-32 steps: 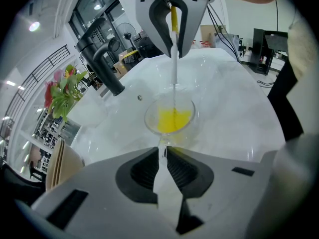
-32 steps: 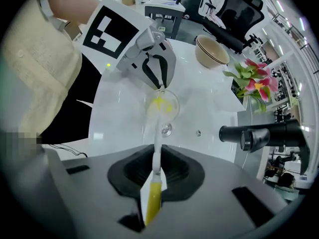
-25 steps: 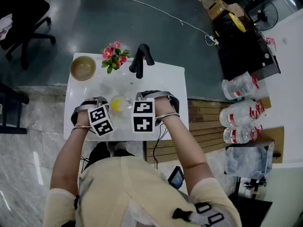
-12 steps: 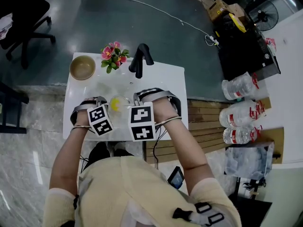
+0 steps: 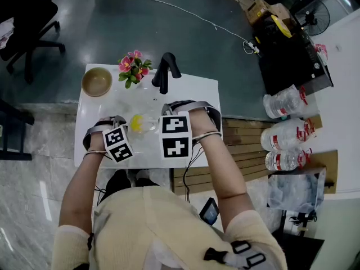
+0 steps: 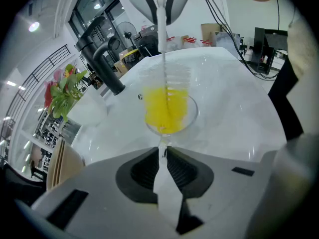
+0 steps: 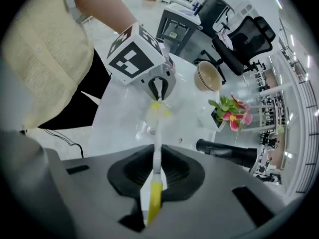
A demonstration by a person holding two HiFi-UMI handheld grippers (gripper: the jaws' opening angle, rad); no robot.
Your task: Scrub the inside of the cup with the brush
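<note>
Your left gripper [image 6: 163, 152] clamped the cup [image 6: 188, 114]; your right gripper [image 7: 155, 171] held the brush [image 7: 157, 143] inside the cup: scrubbing appeared unfinished.

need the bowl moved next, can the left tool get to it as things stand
Probably not yet: the left tool is shut on the cup. The way to the bowl looks free otherwise.

**Q:** what's the operator wearing?

**A:** pale yellow short-sleeved top [image 5: 146, 221], plus a black strap with pale buckles [image 5: 247, 255] by the right shoulder.

**Q:** and the rig itself?

**A:** left gripper [image 6: 163, 156] and right gripper [image 7: 155, 171] are grey shells with black ribbed pads [image 7: 175, 173]. Each has a white marker cube [image 5: 175, 135] printed with black squares. There's a thin black cable [image 5: 190, 165] off the right one.
</note>
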